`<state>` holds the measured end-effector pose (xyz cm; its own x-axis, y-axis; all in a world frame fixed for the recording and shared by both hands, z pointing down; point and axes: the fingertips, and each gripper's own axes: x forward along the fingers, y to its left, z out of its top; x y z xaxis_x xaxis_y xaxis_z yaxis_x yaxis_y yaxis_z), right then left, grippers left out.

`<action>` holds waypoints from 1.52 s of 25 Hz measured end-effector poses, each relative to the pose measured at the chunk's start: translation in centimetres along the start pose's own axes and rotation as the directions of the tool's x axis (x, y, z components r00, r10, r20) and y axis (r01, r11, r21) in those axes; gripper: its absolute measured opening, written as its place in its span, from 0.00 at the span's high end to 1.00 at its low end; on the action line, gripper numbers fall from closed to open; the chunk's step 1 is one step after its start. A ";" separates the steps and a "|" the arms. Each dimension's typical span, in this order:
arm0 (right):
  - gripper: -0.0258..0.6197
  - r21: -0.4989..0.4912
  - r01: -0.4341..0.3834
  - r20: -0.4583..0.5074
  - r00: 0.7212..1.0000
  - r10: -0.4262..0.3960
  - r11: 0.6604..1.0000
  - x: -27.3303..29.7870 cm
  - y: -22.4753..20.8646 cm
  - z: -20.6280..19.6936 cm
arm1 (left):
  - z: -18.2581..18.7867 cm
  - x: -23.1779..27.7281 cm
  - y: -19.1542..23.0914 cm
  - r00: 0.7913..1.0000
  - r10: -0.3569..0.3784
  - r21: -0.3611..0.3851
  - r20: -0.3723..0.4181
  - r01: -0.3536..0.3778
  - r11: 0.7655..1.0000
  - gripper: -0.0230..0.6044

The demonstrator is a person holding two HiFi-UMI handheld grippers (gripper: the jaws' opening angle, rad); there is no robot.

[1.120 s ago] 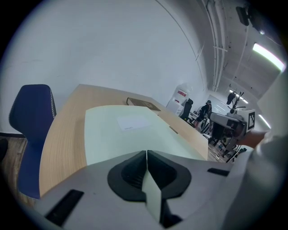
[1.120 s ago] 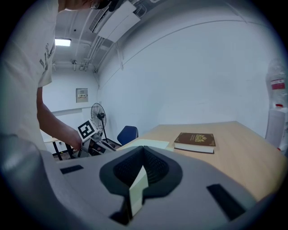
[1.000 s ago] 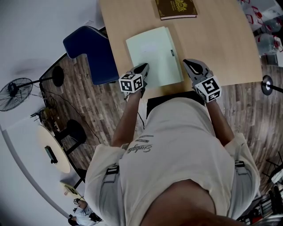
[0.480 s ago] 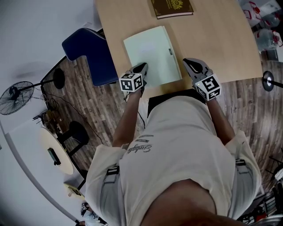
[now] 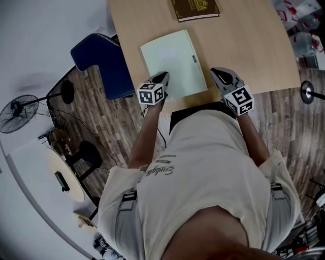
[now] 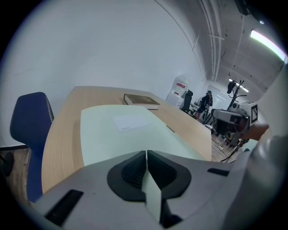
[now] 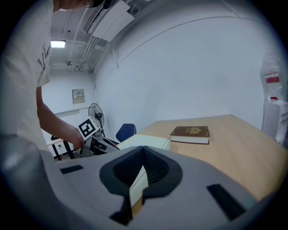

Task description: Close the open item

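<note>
The left hand-held gripper (image 5: pixel 163 77), jaws together, sits at the near-left corner of the flat pale green folder (image 5: pixel 170 61) lying near-to-far on the light wooden bench (image 5: pixel 244 45), the right hand-held gripper (image 5: pixel 219 73), likewise closed, just beside its right edge.

There is one pale green flat folder (image 5: pixel 170 63), one dark brown hardcover book (image 5: pixel 195 9), one light wooden table (image 5: pixel 254 45), one blue padded chair (image 5: pixel 101 61), and two grey grippers (image 5: pixel 161 79) (image 5: pixel 222 76).

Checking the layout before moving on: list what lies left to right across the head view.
Black pedestal fan → blue padded chair → pale green flat folder → right gripper. The left gripper and the dark brown hardback book overlap the folder's span, so both are left out.
</note>
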<state>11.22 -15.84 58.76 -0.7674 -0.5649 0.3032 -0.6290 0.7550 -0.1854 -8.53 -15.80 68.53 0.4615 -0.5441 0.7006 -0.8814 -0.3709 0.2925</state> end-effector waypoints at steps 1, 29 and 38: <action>0.97 0.002 0.001 -0.002 1.000 -0.001 1.000 0.0 0.0 -0.1 | 0.0 0.0 0.0 1.000 0.001 0.007 -0.002 -0.001 1.000 0.94; 0.97 0.038 0.016 -0.022 1.000 -0.015 0.999 -0.1 -1.0 -1.4 | -0.5 1.5 -0.4 0.994 0.013 0.106 -0.104 -0.002 0.994 0.94; 0.97 0.045 0.012 -0.035 0.999 -0.010 0.999 0.5 -1.0 -1.7 | -0.7 1.8 -0.3 0.991 0.011 0.150 -0.136 0.010 0.989 0.94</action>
<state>11.66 -16.36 60.67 -0.7561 -0.5604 0.3379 -0.6429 0.7324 -0.2240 -7.50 -16.12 70.14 0.4339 -0.4403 0.7860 -0.8516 -0.4851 0.1984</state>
